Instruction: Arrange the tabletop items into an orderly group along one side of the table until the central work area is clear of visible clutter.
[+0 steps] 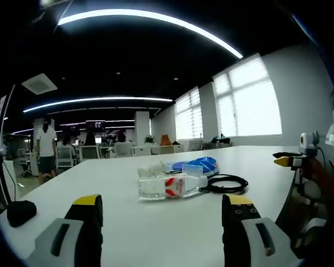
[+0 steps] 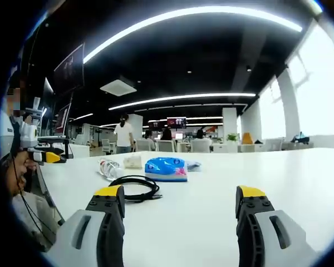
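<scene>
Left gripper view: my left gripper (image 1: 162, 219) hangs over the table (image 1: 128, 233), jaws spread wide, nothing between them. Ahead sit a bottle (image 1: 168, 186), a blue pack (image 1: 196, 165) behind it, a black cable (image 1: 227, 183) coiled just right of them. A dark lump (image 1: 20, 212) lies at the near left edge. The right gripper (image 1: 292, 161) pokes in from the right.

Right gripper view: right gripper (image 2: 179, 217) also released, empty. Cable (image 2: 134, 187) nearest, blue pack (image 2: 167, 168) and bottle (image 2: 108, 167) behind. Table (image 2: 278, 172) bare to the right. The left gripper (image 2: 47, 157) sits beyond the left edge
</scene>
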Demonstrator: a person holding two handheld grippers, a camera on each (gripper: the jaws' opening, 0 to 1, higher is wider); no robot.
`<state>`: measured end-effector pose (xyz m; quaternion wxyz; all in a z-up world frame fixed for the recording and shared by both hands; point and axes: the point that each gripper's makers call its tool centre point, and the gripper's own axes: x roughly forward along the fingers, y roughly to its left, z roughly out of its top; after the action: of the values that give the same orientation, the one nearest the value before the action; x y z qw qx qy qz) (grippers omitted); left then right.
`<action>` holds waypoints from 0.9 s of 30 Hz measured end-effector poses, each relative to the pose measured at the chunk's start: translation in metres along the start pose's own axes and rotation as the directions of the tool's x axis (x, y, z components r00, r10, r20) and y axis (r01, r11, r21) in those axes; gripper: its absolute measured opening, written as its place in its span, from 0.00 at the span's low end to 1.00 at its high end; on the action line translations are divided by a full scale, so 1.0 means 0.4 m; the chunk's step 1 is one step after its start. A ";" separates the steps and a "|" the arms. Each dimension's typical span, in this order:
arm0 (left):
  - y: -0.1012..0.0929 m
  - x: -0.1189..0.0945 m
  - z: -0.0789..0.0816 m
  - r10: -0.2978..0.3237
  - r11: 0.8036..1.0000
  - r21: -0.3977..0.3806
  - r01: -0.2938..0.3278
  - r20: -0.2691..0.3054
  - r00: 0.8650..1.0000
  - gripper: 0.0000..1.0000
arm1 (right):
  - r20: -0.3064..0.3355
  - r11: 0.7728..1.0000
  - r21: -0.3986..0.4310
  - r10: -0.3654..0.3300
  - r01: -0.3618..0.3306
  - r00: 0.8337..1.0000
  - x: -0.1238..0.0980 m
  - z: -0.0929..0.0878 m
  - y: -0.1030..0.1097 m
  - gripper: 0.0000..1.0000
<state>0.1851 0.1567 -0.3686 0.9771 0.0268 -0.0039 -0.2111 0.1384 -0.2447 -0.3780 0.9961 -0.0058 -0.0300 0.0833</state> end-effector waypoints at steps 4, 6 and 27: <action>-0.005 0.002 -0.001 -0.008 1.000 0.001 0.008 -0.003 1.000 0.87 | 0.003 1.000 -0.002 0.002 -0.002 1.000 -0.001 0.003 0.000 0.79; -0.007 0.003 0.000 -0.011 1.000 0.002 0.011 -0.002 1.000 0.87 | 0.002 1.000 -0.002 0.001 -0.001 1.000 -0.002 0.003 -0.001 0.79; -0.010 0.001 -0.001 -0.018 1.000 0.010 0.018 -0.008 1.000 0.87 | -0.008 1.000 0.002 0.000 0.000 1.000 -0.002 -0.006 -0.002 0.78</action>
<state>0.1840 0.1530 -0.3692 0.9750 0.0325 -0.0010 -0.2197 0.1380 -0.2456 -0.3804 0.9962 -0.0050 -0.0258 0.0834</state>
